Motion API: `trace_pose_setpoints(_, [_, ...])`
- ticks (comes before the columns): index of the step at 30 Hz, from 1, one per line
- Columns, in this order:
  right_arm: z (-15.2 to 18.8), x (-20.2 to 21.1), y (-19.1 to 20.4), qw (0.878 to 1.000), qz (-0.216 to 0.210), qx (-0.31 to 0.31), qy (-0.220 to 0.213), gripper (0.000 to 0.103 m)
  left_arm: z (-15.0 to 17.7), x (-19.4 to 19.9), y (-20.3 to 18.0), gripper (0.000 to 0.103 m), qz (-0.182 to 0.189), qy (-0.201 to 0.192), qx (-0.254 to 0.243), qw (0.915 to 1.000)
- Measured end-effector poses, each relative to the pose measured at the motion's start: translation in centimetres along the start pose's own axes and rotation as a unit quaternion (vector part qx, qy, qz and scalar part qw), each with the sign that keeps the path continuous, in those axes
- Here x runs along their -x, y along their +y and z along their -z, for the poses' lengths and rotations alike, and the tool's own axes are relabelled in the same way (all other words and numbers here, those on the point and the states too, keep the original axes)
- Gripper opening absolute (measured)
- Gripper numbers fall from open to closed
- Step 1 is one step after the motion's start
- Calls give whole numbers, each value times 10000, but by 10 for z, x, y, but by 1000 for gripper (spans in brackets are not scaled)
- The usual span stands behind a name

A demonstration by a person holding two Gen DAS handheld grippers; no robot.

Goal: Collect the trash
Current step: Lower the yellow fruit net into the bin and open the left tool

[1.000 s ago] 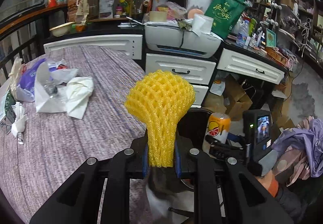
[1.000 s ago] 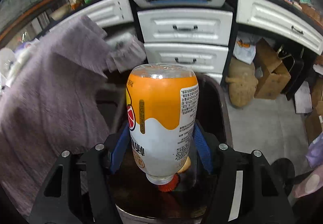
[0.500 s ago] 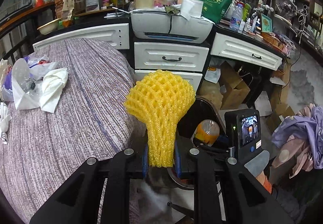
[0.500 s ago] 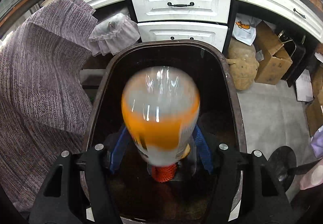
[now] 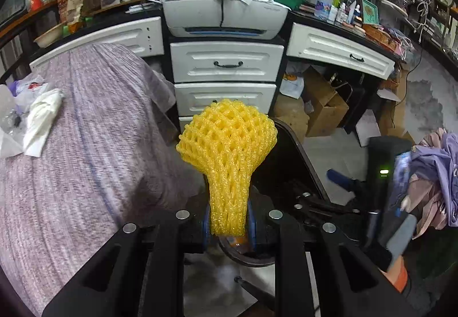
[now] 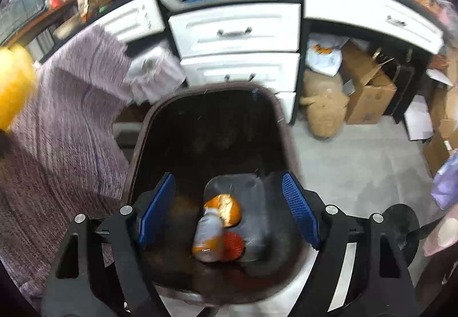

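My left gripper (image 5: 227,224) is shut on a yellow foam fruit net (image 5: 227,145) and holds it upright over the near rim of the dark trash bin (image 5: 300,151). My right gripper (image 6: 227,208) is open and empty above the same bin (image 6: 211,105). An orange and white plastic bottle (image 6: 211,228) lies on the bin's bottom beside a red net (image 6: 233,242). The yellow net also shows blurred at the left edge of the right wrist view (image 6: 14,82). The right gripper's body (image 5: 383,174) shows at the right in the left wrist view.
A table with a purple cloth (image 5: 71,159) lies left of the bin, with crumpled white paper and plastic bags (image 5: 37,119) on it. White drawers (image 5: 226,79) and a printer (image 5: 226,16) stand behind. Cardboard boxes (image 6: 369,93) sit on the floor to the right.
My right gripper opened and the bottle dropped into the bin. My left gripper carried the yellow net off the table toward the bin.
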State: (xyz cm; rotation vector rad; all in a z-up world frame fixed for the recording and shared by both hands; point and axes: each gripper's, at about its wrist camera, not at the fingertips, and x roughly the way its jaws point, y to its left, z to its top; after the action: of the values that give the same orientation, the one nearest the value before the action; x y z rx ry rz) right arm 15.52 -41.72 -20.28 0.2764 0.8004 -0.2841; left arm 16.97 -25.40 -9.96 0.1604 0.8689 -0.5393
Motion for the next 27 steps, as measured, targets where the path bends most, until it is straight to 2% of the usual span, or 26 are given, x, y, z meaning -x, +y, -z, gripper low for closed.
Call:
trace_pose_setpoints(4, [-2,32,-22,9989,258,-156,-366,84,-2,-17,-16,20,60,149,-195,9997])
trace_pose_setpoints(8, [-4,55,-48,9961,474,-428,-610,85,-4,-38,-25,19,211,422,-183,9987])
trace_pose_setpoints(10, [-3,62,-60,9944,557,-576,-688,85,-5,-46,-29,19,173,508,-224,9983])
trace_pose_setpoints(14, [0,69,-80,9920,634,-815,-720,86,-4,-62,-37,19,119,686,-382,9968])
trace_pose_setpoints(20, [4,67,-88,9914,615,-948,-662,86,-2,-89,-48,21,128,1106,-576,9921])
trace_pose_setpoints(23, [3,68,-86,9914,599,-947,-675,86,1,-94,-47,34,152,1189,-510,9915])
trace_pose_setpoints(25, [4,68,-86,9912,605,-957,-684,86,3,-93,-47,55,235,1184,-493,9915])
trace_pose_setpoints(27, [5,68,-85,9911,606,-972,-677,87,4,-89,-48,67,194,1088,-502,9926])
